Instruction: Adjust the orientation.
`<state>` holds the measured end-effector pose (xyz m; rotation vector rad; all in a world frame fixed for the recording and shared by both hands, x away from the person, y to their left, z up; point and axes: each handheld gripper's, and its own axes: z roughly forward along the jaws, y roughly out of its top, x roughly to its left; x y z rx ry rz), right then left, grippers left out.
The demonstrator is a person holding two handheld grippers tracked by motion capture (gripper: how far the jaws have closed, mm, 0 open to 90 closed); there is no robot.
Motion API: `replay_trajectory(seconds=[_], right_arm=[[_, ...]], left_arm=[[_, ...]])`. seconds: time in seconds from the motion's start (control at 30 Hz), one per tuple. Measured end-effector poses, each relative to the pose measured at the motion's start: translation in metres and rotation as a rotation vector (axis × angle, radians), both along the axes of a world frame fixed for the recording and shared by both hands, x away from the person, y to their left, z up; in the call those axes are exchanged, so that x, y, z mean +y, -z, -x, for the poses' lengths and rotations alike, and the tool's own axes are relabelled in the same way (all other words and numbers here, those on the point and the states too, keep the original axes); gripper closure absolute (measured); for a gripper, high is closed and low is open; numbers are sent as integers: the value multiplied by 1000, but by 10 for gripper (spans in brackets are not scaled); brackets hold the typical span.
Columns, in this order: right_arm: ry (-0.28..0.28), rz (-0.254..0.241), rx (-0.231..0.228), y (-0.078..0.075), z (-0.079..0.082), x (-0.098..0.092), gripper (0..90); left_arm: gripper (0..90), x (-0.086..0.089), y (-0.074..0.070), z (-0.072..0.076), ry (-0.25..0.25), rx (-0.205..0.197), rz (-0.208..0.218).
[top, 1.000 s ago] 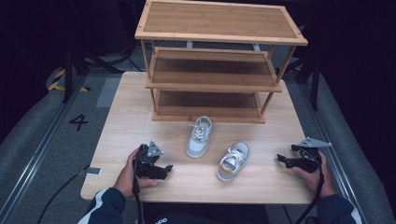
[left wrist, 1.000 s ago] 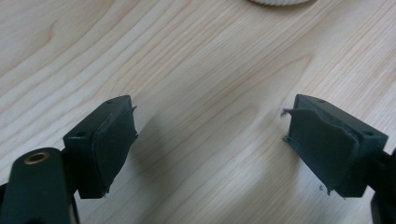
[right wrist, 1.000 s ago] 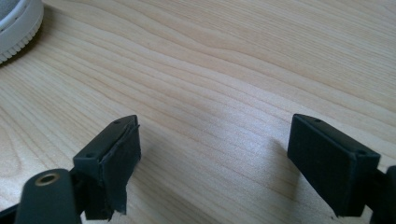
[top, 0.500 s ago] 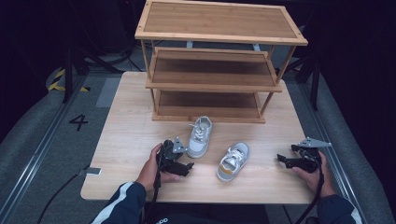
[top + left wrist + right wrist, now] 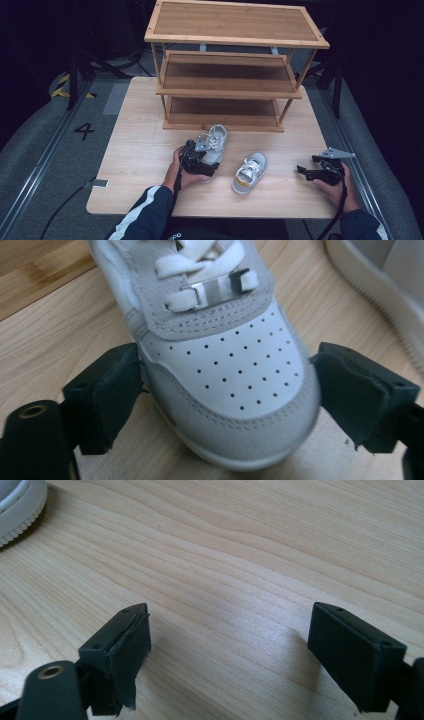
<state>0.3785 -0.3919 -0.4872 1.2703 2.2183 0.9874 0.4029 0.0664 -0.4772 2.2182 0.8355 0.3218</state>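
- Left gripper (image 5: 220, 405) brackets the toe of the near shoe (image 5: 220, 370), its black jaws spread to either side of the perforated toe cap; the left-hand jaw looks to be touching the sole's edge, the other stands just clear, so nothing is clamped yet.
- Half a second ago this gripper sat just left of the shoe; a second ago it rested well back near the table's front edge. It has now come forward onto the toe, which suggests a grasp is about to close and the shoe is bound for the rack.
- Near shoe (image 5: 214, 144) lies flat on the wooden table (image 5: 135, 150), laces up, heel pointing toward the rack and just short of its bottom shelf.
- Second shoe (image 5: 250, 172), grey with a yellowish toe, lies just to the right, close but apart; its pale sole edges into the left gripper view's upper right corner (image 5: 380, 275).
- Right gripper (image 5: 320, 172) waits at the table's right side, unmoved over the last second, jaws wide apart above bare wood in its own view (image 5: 225, 655).
- Three-tier wooden rack (image 5: 230, 85) stands empty at the back of the table; the low bottom shelf is nearest, and its front posts narrow the way in.
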Motion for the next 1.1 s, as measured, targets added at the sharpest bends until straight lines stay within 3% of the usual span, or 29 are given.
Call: replay_trajectory(seconds=[0.2, 0.33, 0.6, 0.9, 1.1], right_arm=[[0, 0, 0, 0, 0, 0, 179], [-2, 1, -2, 0, 0, 0, 182], [-2, 0, -2, 0, 0, 0, 184], [-3, -1, -2, 0, 0, 0, 185], [-2, -1, -2, 0, 0, 0, 185]], left_arm=[[154, 4, -3, 0, 28, -12, -42], [159, 19, -4, -5, -3, -5, -51], [183, 41, -8, -14, -56, -39, -99], [226, 68, -7, -29, -144, -32, -98], [242, 86, -5, -43, -196, -5, -52]])
